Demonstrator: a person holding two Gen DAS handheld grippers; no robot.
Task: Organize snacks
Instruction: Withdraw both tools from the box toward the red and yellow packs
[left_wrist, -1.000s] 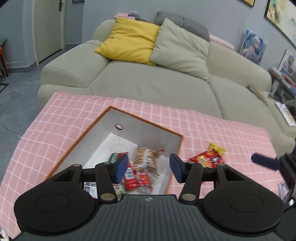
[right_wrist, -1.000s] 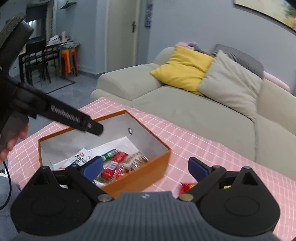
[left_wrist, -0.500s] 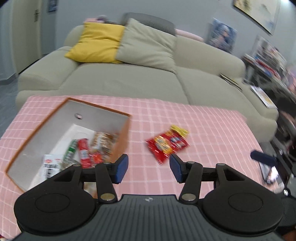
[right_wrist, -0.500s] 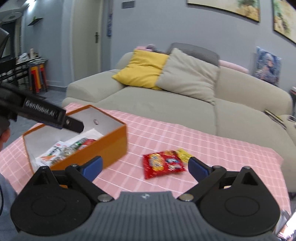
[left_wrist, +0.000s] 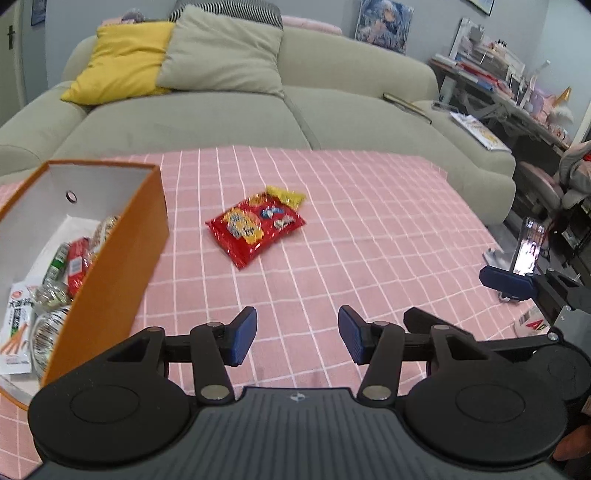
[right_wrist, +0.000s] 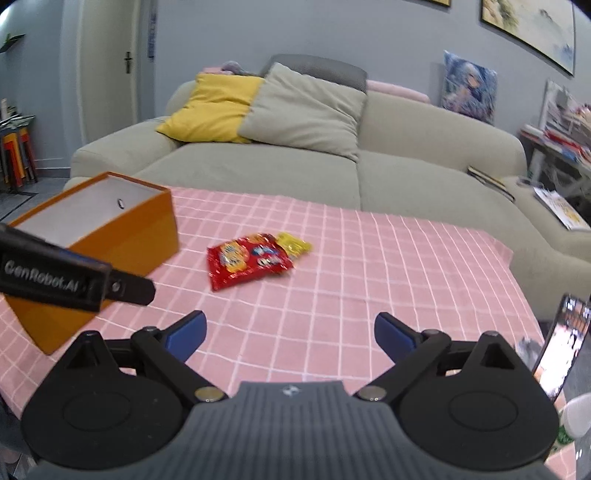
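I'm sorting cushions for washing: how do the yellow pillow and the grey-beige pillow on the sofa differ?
The yellow pillow is bright yellow; the grey-beige pillow is muted. The yellow pillow sits nearer the sofa's left arm, and the grey-beige pillow overlaps its edge, in front. Both lean against the sofa's backrest, and both are soft, squarish cushions.

In front of you the pink checked tablecloth (left_wrist: 369, 229) covers the table, with the beige fabric sofa (left_wrist: 207, 118) behind it. On the cloth, the open orange cardboard box (left_wrist: 122, 266) sits at your left with several snack packets (left_wrist: 74, 262) inside, and the red foil snack bag (left_wrist: 255, 229) lies flat to its right, well apart, a small yellow packet (left_wrist: 286, 195) touching its far end. An upright phone (right_wrist: 561, 347) stands at the table's right edge.
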